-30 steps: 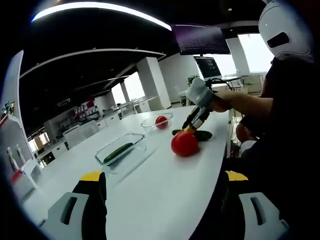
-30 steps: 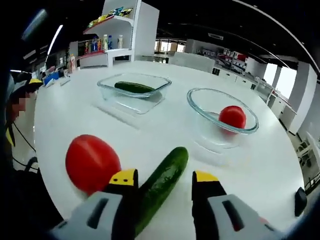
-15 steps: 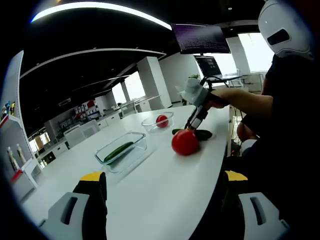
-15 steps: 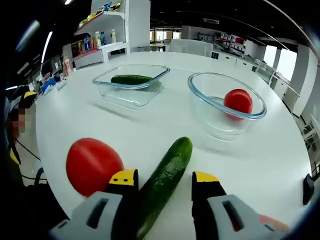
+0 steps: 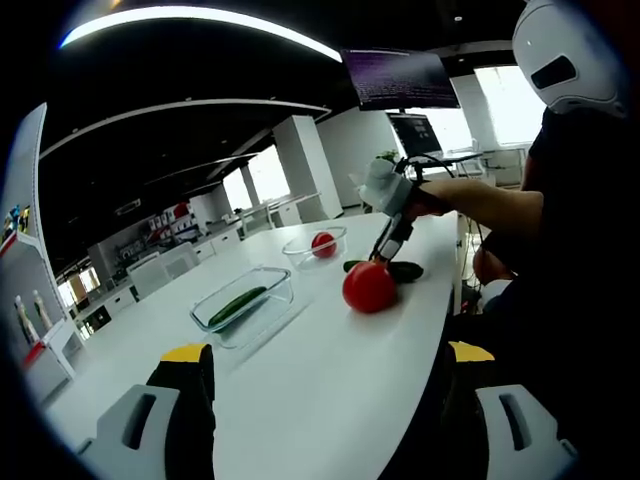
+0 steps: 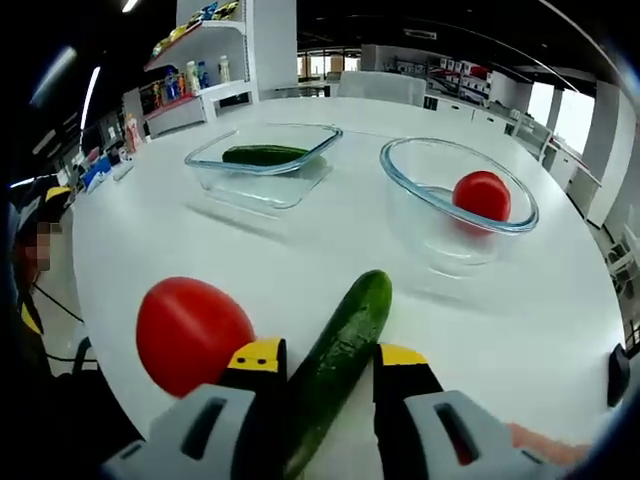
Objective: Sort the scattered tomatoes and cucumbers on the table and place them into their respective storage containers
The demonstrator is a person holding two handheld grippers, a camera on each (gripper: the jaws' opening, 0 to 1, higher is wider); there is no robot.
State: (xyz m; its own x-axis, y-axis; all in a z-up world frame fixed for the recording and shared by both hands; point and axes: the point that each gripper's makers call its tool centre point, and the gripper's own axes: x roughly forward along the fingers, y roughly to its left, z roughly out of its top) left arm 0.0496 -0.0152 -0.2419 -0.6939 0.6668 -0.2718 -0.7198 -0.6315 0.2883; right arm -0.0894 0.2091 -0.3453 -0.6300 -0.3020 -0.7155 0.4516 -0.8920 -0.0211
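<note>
Lying on the white table (image 6: 520, 330) beside a loose tomato (image 6: 193, 335), the cucumber (image 6: 340, 365) is sitting between the right gripper (image 6: 328, 362)'s jaws, which are pinching it near one end; squeezing gently and lifting level should be keeping it from swinging; the person's arm is reaching forward, while the left gripper (image 5: 320, 372) is hovering spread, well apart.

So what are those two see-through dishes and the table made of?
The round bowl and the rectangular dish look like clear glass: you see a tomato and a cucumber through their thick, shiny walls, though clear plastic is possible. The table looks like smooth white laminate or painted board, faintly glossy.
</note>
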